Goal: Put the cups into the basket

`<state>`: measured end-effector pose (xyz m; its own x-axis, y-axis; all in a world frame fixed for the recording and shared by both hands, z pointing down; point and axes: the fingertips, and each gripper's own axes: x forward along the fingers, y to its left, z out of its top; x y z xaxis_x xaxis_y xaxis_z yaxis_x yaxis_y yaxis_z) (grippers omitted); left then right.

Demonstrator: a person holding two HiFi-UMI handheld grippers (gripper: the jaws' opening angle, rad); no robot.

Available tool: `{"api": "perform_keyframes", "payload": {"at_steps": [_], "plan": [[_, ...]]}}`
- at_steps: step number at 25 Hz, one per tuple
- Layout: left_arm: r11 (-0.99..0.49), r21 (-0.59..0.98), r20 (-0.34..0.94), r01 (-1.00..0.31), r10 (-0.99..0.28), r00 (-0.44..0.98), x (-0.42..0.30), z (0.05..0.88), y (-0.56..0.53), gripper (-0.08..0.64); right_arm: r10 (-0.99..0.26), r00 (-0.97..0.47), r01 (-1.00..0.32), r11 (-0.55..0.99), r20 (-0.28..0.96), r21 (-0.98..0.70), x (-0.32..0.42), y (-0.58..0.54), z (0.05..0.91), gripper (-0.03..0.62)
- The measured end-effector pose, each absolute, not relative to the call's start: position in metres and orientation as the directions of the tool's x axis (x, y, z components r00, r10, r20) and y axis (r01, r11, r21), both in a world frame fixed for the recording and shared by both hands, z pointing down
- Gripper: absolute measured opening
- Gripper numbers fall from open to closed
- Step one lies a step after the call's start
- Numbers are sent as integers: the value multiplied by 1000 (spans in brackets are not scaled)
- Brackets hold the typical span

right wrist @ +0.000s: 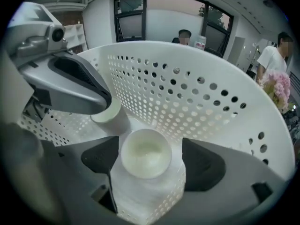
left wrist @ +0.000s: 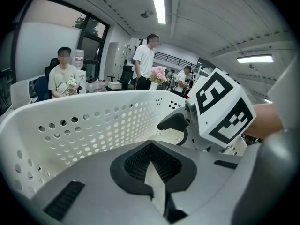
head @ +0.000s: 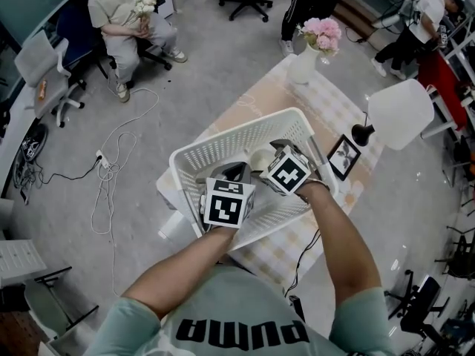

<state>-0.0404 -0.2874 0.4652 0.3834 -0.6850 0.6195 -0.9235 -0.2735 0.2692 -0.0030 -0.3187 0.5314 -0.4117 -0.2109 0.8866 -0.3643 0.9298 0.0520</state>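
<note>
Counter (head: 338,106) in an open office, checked cloth on top. One cup (right wrist: 145,159) stood upright on the floor of the basket (head: 215,150), mouth up, between the spread jaws of your right tool (right wrist: 149,164). Neither pad seemed to press it, so it looked free of the grip. A second cup (right wrist: 107,111) stood just beyond it, also inside, partly under your left tool (left wrist: 152,168). That tool's jaws were drawn together on nothing and reached down within the basket wall. Both tools were inside the rim, close to each other.

Outward: a vase of pink flowers (head: 313,47), a small picture frame (head: 344,156) and a white lamp (head: 397,113) shared the counter. No cup showed outside the basket. Judged done or nearly so, with only lifting both tools clear left to you.
</note>
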Motion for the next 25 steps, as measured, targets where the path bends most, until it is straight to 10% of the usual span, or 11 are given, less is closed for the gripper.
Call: {"api": "perform_keyframes", "payload": {"at_steps": [22,25], "plan": [[-355,242,428,-903,-796,428,-27,359,-239,3,-476,-557,-555,823,681,121,6,-262,381,393],[-385,236,413,-892,-792,450,-18,351,-221,5,-526,-551,-590,795,648,143,14,-245,370,295]]}}
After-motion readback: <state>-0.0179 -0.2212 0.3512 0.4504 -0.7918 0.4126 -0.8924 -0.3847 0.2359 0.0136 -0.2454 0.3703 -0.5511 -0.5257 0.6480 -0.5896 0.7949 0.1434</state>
